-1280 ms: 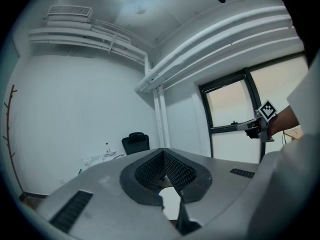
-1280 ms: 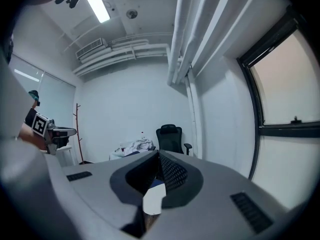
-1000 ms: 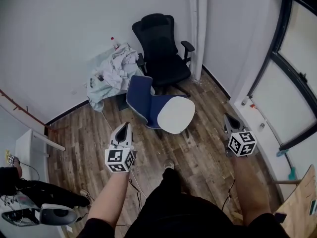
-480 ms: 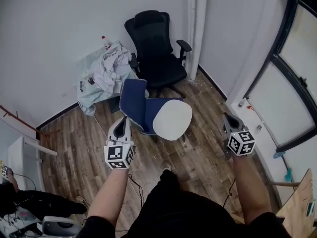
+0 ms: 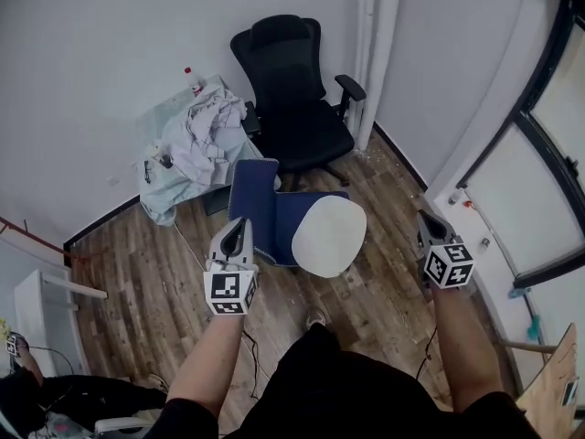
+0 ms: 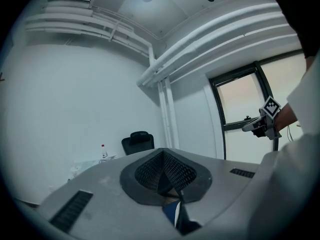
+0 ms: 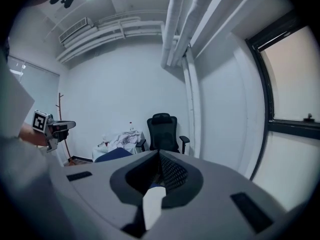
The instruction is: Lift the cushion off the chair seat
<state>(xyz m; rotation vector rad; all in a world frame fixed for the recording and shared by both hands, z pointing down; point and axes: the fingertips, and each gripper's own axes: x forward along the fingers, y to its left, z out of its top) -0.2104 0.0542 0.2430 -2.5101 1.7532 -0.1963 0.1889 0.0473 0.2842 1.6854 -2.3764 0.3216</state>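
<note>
A round white cushion (image 5: 329,236) lies on the seat of a blue chair (image 5: 260,204) in the middle of the wood floor. My left gripper (image 5: 240,224) hangs just left of the chair's backrest, its jaws shut and nothing between them. My right gripper (image 5: 421,218) is out to the right of the cushion, well apart from it, also shut and empty. In the left gripper view the jaws (image 6: 162,154) meet in a ridge, with blue chair fabric (image 6: 172,215) below. In the right gripper view the jaws (image 7: 160,156) are shut too, and the blue chair (image 7: 112,155) shows behind them.
A black office chair (image 5: 292,99) stands behind the blue one, against the wall. Left of it is a small table heaped with clothes (image 5: 196,131) and a red-capped bottle (image 5: 190,79). White pipes (image 5: 370,53) run up the corner. A dark-framed window (image 5: 539,181) is at right.
Both grippers have moved forward toward the blue chair, which now sits closer and lower in the head view. The left gripper now reaches the backrest's side. Both stay shut.
</note>
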